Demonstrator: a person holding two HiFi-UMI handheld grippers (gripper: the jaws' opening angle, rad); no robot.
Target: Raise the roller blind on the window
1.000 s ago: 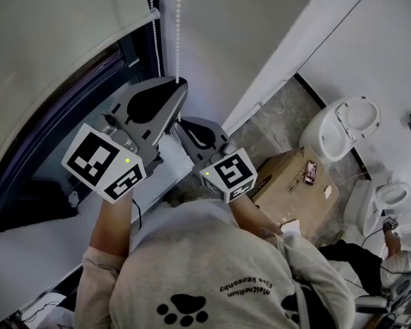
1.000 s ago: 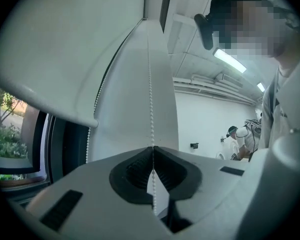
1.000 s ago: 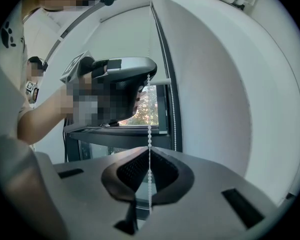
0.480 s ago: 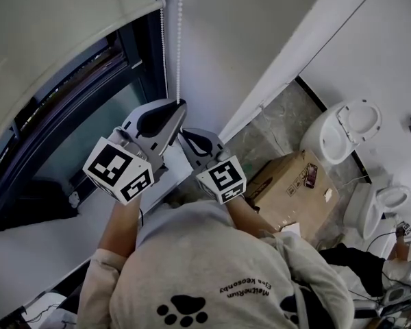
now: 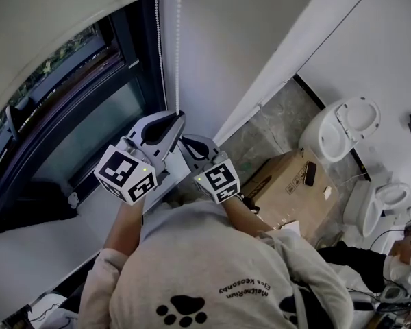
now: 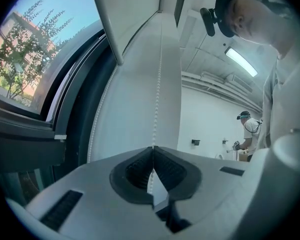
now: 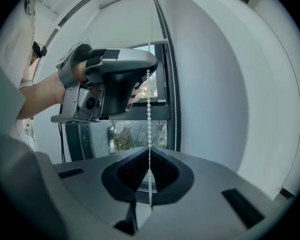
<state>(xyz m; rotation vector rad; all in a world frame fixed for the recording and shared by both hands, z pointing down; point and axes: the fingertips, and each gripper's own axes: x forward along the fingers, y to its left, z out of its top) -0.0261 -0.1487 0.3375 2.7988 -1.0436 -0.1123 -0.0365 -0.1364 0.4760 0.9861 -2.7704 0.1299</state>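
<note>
The cream roller blind (image 5: 48, 19) covers the top left of the dark-framed window (image 5: 89, 129), with trees showing below its bottom bar (image 6: 107, 24). A white bead chain (image 5: 177, 46) hangs beside the frame in two strands. My left gripper (image 5: 179, 116) is shut on the right-hand strand (image 6: 159, 84), which runs between its pads. Just below it, my right gripper (image 5: 181, 141) is shut on the same strand (image 7: 149, 99). The left gripper (image 7: 115, 79) shows above in the right gripper view. The other strand (image 7: 174, 99) hangs free by the frame.
A white sill (image 5: 55, 238) runs under the window. On the floor to the right stand a cardboard box (image 5: 294, 184) and two white toilets (image 5: 342, 125). Another person (image 6: 250, 134) stands far back in the room, and someone sits low at the right (image 5: 397, 252).
Both grippers have come down together with the chain. The blind's bottom edge has gone up and more window glass shows.
</note>
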